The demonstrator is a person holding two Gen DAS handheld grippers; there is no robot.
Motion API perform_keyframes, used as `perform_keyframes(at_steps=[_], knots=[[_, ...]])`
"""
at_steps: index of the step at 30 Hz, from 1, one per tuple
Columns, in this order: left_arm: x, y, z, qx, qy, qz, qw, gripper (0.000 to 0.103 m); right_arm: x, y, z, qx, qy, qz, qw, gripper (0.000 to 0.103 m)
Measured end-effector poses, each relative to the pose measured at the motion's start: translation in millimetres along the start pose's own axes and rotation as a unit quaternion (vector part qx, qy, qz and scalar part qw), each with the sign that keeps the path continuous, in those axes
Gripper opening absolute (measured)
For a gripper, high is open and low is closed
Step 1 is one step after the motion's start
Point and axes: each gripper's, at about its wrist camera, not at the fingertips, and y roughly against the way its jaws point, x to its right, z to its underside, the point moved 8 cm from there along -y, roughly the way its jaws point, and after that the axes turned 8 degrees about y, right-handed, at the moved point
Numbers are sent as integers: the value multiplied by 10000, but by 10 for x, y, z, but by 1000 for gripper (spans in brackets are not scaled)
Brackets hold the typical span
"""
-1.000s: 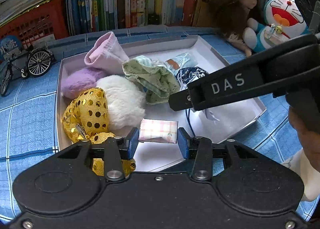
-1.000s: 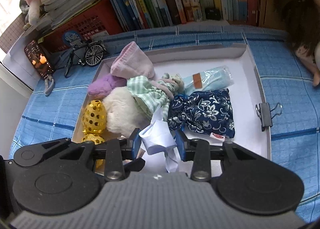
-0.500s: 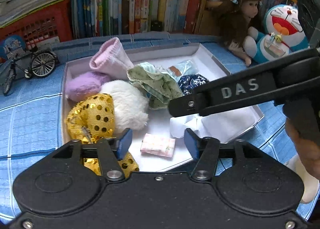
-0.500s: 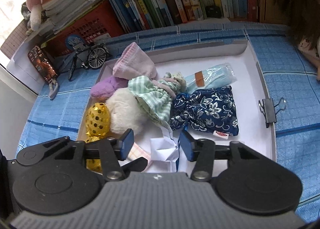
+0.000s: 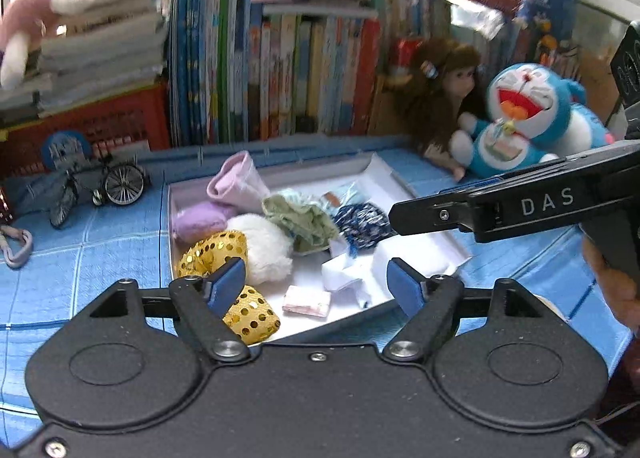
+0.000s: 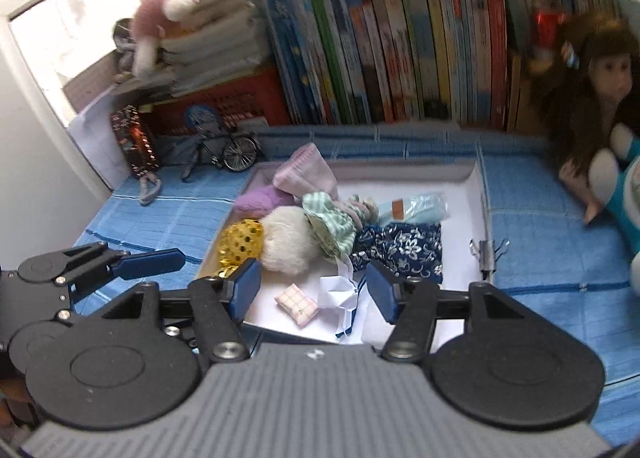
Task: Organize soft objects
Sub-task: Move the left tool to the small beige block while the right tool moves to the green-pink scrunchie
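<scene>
Lower left of right view: left gripper [image 6: 132, 264] spread wide, empty. Lower centre: pink packet [image 6: 296, 303] and white cloth [image 6: 338, 292] lying in tray [image 6: 478, 193], between right gripper [image 6: 312, 290] pads, also wide, empty. Best withdrawn upward, clear of cloth.

Packet [image 6: 296, 304] apparently lies left of cloth [image 6: 338, 292] in tray [image 6: 464, 270].

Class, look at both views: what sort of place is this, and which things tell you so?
Probably a child's room or home study corner: a packed row of books, a doll and blue cat plush beside them, and a model bicycle on the blue mat.
</scene>
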Motion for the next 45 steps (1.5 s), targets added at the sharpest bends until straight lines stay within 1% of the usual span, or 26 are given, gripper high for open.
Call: perform_keyframes(at_steps=[4,9,11,12,13,15,18,21,22,23,25,28,31,34,35,39,42,45], knots=[[126,325,44,273,-89,133,9995,77,-104,262,16,187,138,-61,9997,75],[308,655,181,523,-197,320,9979,77,-211,451,86,163,350,-76,9992,78],[382,769,269,598,-281,368,9971,73,-234,485,137,93,440,-52,9990,79],[422,813,320,600,-332,391,9969,67,-244,496,163,51,487,-50,9988,79],[467,862,387,594,-395,438,9965,55,-249,515,194,5,528,-48,9986,79],[554,947,526,528,-515,579,9956,47,-253,519,248,-92,614,-35,9981,79],[674,1048,764,471,-628,745,9941,45,-256,513,337,-249,781,-20,9966,79],[785,1127,1002,558,-809,750,9923,45,-276,478,427,-440,968,-71,9943,79],[820,1136,1086,582,-854,746,9918,43,-291,458,463,-531,1039,-111,9931,79],[844,1131,1157,592,-858,734,9918,41,-307,429,502,-647,1108,-169,9916,79],[871,1088,1321,546,-744,722,9931,27,-338,375,582,-862,1193,-268,9887,79],[876,975,1552,432,-376,695,9959,24,-404,284,701,-1144,1406,-276,9830,79],[949,838,1776,383,-327,596,9970,22,-482,188,799,-1378,1750,-253,9745,79],[1016,691,1935,380,-240,500,9977,22,-528,129,828,-1465,2195,-153,9644,79],[1035,640,1977,400,-245,438,9979,22,-533,115,825,-1494,2258,-125,9626,79],[1106,428,2064,559,-236,175,9980,22,-519,53,757,-1592,2291,-36,9603,79],[1157,317,2053,695,-270,81,9972,22,-508,-6,723,-1622,2276,-18,9602,79],[1186,205,2026,796,-379,-97,9961,22,-501,-81,724,-1692,2264,-25,9592,79]])
